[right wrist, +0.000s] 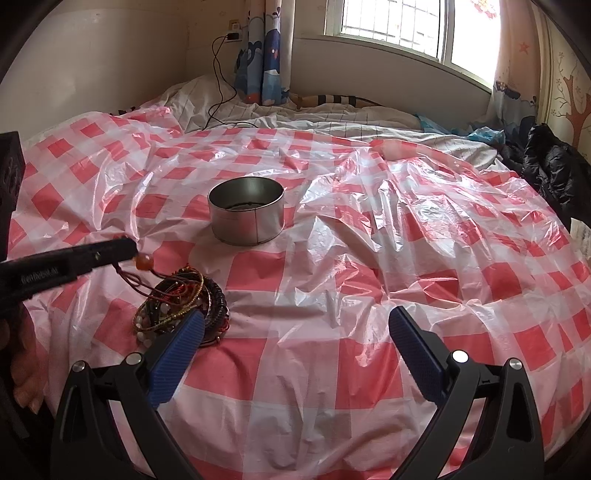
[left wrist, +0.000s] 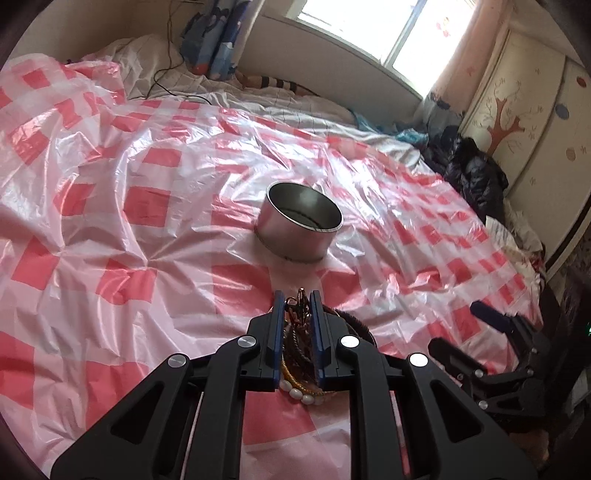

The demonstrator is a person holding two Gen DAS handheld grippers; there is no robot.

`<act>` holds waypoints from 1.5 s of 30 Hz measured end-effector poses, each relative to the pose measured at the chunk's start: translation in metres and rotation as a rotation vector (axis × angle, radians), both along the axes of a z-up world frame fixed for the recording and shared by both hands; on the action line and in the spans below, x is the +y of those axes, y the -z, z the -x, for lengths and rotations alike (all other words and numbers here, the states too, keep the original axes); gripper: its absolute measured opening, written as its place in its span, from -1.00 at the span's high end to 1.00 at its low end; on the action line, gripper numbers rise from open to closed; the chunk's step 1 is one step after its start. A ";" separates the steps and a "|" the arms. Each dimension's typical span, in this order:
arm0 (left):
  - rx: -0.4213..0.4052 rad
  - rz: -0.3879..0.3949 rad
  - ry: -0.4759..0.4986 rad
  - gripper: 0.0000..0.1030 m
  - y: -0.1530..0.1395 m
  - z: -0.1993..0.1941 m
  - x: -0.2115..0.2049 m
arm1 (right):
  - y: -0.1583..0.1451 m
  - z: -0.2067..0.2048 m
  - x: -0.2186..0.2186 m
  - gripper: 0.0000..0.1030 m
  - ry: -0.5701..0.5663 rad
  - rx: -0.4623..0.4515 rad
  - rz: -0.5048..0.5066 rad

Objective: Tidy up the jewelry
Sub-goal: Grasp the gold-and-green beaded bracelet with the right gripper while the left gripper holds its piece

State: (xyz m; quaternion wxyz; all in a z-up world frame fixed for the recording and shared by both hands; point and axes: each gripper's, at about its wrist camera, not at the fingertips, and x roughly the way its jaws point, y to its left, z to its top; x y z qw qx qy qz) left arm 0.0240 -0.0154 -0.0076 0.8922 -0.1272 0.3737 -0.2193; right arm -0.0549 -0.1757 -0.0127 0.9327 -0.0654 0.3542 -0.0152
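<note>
**Left gripper has a cord, pile of bracelets still on the bed**

Quick status from my end. I'm looking at a bed covered with a crinkly red-and-white checked plastic sheet (right wrist: 332,280). Roughly in the middle of it sits a round metal tin (right wrist: 246,210), open at the top, upright, with something dark on its bottom that I can't make out.

The jewelry pile (right wrist: 184,302) is on the sheet toward the near-left side, closer to me than the tin and well apart from it. It's a tangle of bracelets: dark beaded ones, gold-coloured strands, a string of white beads, some red cord.

My left gripper (left wrist: 298,306) has its blue pads nearly pressed together, pinching thin dark cord that runs up from the pile. In the right wrist view that same gripper comes in from the left edge, and an orange bead (right wrist: 144,262) hangs right at its tip, with red-brown cords trailing down to the pile. The rest of the pile lies on the sheet.

My right gripper (right wrist: 295,325) hangs over the near part of the sheet with its jaws spread wide and nothing between them; its left finger overlaps the pile's edge in view, and I can't tell if it touches.

Along the far edge of the bed there's a window (right wrist: 399,26), a cartoon-print curtain (right wrist: 262,62) and a black cable (right wrist: 218,92).
</note>
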 end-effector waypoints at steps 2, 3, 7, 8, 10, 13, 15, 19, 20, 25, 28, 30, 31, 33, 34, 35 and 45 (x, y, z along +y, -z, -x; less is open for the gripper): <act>-0.003 0.035 -0.035 0.77 -0.004 -0.001 0.012 | -0.001 0.001 0.004 -0.86 -0.023 -0.001 -0.006; -0.006 0.039 -0.050 0.77 -0.005 -0.002 0.016 | -0.002 0.000 0.004 -0.86 -0.044 0.001 -0.023; -0.011 0.036 -0.078 0.77 -0.009 -0.002 0.023 | -0.005 -0.011 0.002 -0.86 -0.133 0.030 -0.117; -0.010 0.032 -0.082 0.77 -0.009 -0.002 0.024 | -0.006 -0.016 0.001 -0.86 -0.145 0.041 -0.136; -0.005 0.022 -0.090 0.76 -0.008 -0.002 0.025 | -0.007 -0.031 0.002 -0.86 -0.192 0.072 -0.195; 0.006 0.011 -0.100 0.76 -0.006 -0.004 0.026 | -0.008 -0.055 0.009 -0.86 -0.290 0.126 -0.265; 0.015 0.015 -0.102 0.76 -0.004 -0.005 0.028 | -0.005 -0.071 0.014 -0.86 -0.331 0.166 -0.281; 0.035 0.032 -0.110 0.76 -0.001 -0.009 0.032 | 0.004 -0.098 0.027 -0.68 -0.402 0.234 -0.251; 0.037 0.035 -0.111 0.76 0.000 -0.010 0.033 | 0.008 -0.102 0.031 -0.38 -0.415 0.259 -0.229; 0.041 0.030 -0.107 0.76 0.001 -0.011 0.031 | 0.031 -0.113 0.041 0.09 -0.459 0.363 -0.166; 0.048 0.026 -0.107 0.76 0.003 -0.012 0.030 | 0.041 -0.109 0.051 0.43 -0.483 0.380 -0.109; 0.050 0.026 -0.106 0.76 0.003 -0.013 0.029 | 0.040 -0.105 0.054 0.50 -0.481 0.348 -0.078; 0.049 0.025 -0.105 0.76 0.003 -0.013 0.028 | 0.040 -0.105 0.054 0.63 -0.476 0.336 -0.075; 0.050 0.024 -0.104 0.76 0.004 -0.013 0.028 | 0.038 -0.105 0.050 0.82 -0.455 0.319 -0.089; 0.050 0.024 -0.103 0.76 0.004 -0.013 0.028 | 0.037 -0.105 0.049 0.90 -0.448 0.312 -0.092; 0.050 0.024 -0.104 0.76 0.004 -0.013 0.028 | 0.037 -0.104 0.049 0.92 -0.445 0.307 -0.091; 0.049 0.023 -0.104 0.76 0.004 -0.013 0.028 | 0.015 -0.091 0.037 0.94 -0.418 0.219 -0.289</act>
